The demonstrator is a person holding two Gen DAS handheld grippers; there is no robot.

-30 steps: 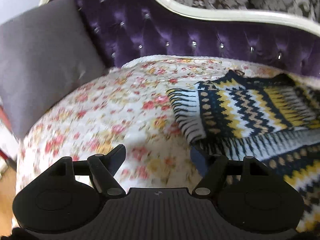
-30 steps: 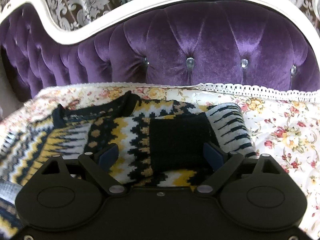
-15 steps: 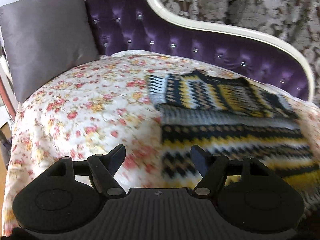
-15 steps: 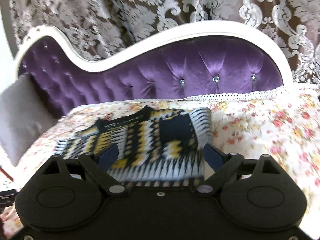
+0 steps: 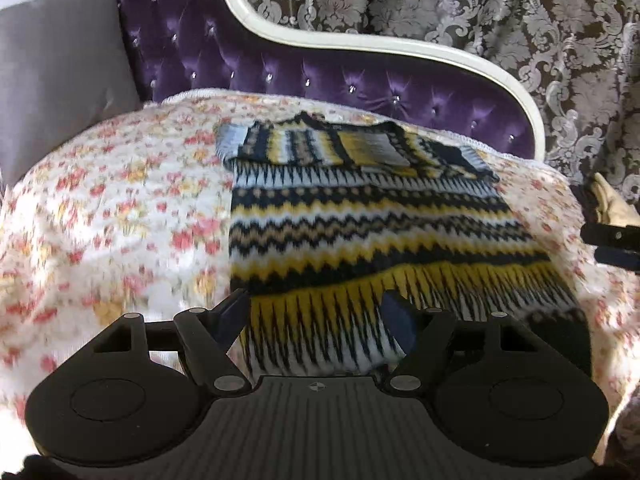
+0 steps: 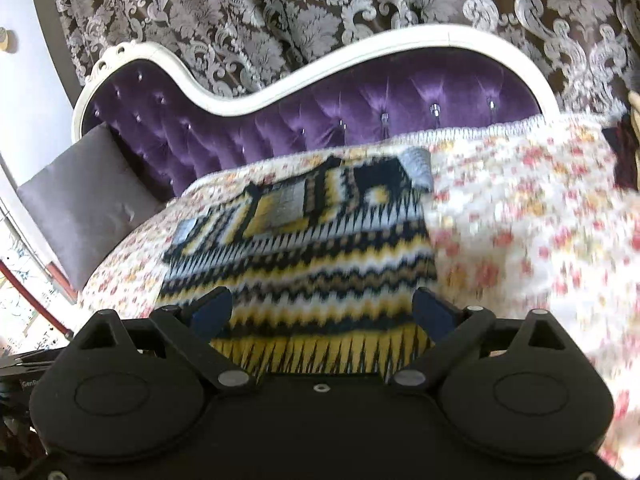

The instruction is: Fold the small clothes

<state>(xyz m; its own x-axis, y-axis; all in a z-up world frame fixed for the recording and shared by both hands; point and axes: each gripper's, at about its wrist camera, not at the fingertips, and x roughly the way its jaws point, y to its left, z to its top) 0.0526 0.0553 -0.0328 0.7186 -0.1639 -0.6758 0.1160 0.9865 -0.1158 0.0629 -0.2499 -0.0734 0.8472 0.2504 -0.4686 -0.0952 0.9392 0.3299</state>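
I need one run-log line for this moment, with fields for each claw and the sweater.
left claw: open, empty | right claw: open, empty | sweater: sleeves folded in, flat on floral cover

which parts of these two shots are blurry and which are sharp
Left wrist view: the floral cover is smeared and the sweater soft, while the left gripper stays crisp. Right wrist view: the cover on the right streaks most, the sweater is blurred, and the right gripper and curtain are sharp.

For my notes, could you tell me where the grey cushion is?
The grey cushion leans at the far left in both views, against the purple sofa back.
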